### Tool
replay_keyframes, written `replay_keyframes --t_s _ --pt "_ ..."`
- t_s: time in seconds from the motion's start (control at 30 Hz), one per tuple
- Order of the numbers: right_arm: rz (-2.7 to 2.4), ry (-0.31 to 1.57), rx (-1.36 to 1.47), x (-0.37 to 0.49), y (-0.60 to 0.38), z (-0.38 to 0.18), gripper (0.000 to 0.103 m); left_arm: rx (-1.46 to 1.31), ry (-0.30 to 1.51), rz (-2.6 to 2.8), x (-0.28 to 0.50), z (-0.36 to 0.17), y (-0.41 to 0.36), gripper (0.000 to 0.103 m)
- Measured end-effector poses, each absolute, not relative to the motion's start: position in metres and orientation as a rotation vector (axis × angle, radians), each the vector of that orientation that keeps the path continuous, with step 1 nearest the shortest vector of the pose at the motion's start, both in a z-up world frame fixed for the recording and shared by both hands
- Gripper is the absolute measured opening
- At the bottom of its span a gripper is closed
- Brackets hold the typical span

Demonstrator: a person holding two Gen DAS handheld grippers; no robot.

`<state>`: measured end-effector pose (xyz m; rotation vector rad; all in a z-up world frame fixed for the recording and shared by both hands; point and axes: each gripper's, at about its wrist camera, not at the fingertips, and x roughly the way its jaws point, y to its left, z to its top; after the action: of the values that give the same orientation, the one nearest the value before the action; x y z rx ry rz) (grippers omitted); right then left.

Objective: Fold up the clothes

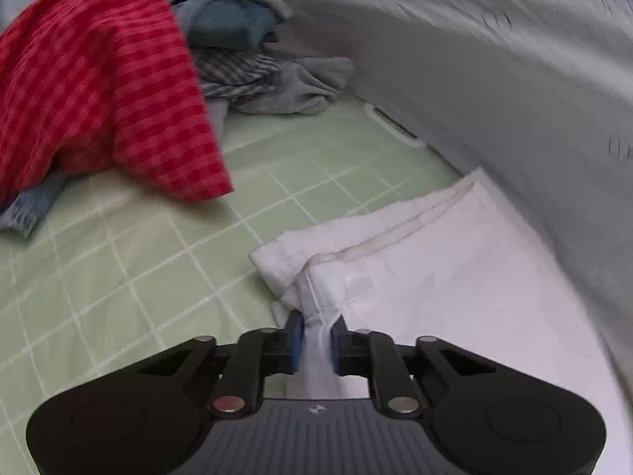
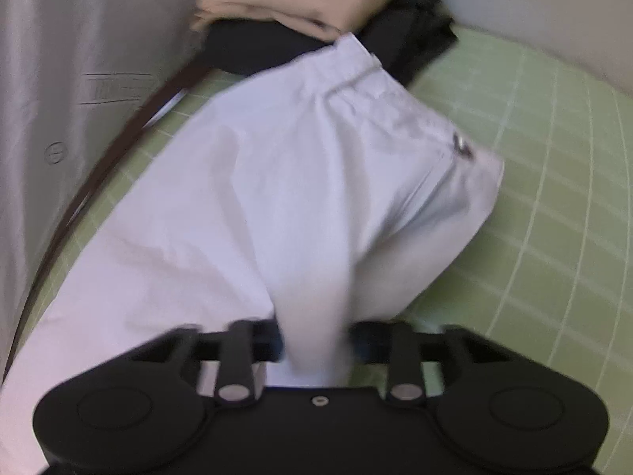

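Observation:
A white garment (image 1: 435,261) lies on the green checked bedsheet (image 1: 118,261), with a hemmed edge toward the left. My left gripper (image 1: 316,332) is shut on a bunched corner of it, pinched between the blue pads. In the right wrist view the same white garment (image 2: 296,182) spreads ahead, with a waistband and a metal button (image 2: 461,143) at its far end. My right gripper (image 2: 316,340) is shut on a fold of it, lifted slightly off the green sheet (image 2: 554,198).
A red checked cloth (image 1: 99,87) hangs at the left. A pile of grey, blue and striped clothes (image 1: 253,59) lies behind it. A grey wall (image 1: 494,79) runs along the right. A folded beige garment (image 2: 300,0) lies on a folded black one (image 2: 403,39) at the far end.

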<state>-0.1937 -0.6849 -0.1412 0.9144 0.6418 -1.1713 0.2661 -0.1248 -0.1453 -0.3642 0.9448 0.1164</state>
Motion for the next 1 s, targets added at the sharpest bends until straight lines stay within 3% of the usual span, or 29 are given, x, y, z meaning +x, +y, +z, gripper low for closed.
replay_keyframes --t_s 0.27,0.6,0.77,0.83,0.9,0.93,1.0 --pt "-1.15 0.598 0.861 -0.237 -0.673 -0.133 0.02 -0.396 0.934 0.087 0.207 -0.12 -0.093 0.013" --pt "-1.191 0.634 0.818 -0.319 -0.679 -0.134 0.022 -0.436 1.052 0.134 0.063 -0.117 -0.042 0.015" --pt "-1.268 0.713 0.789 -0.315 -0.682 -0.123 0.037 -0.381 1.055 0.14 0.042 -0.101 -0.035 0.027" --pt "-1.331 0.74 0.702 -0.298 -0.677 -0.11 0.058 -0.325 1.009 0.144 0.042 -0.089 -0.036 0.033" --pt "-1.376 0.713 0.625 -0.283 -0.67 -0.098 0.081 -0.248 0.95 0.134 0.049 -0.079 -0.042 0.047" --pt "-1.385 0.694 0.594 -0.276 -0.666 -0.093 0.088 -0.216 0.936 0.116 0.054 -0.075 -0.046 0.05" --pt "-1.375 0.68 0.508 -0.259 -0.657 -0.088 0.089 -0.168 0.907 0.07 0.065 -0.07 -0.053 0.059"
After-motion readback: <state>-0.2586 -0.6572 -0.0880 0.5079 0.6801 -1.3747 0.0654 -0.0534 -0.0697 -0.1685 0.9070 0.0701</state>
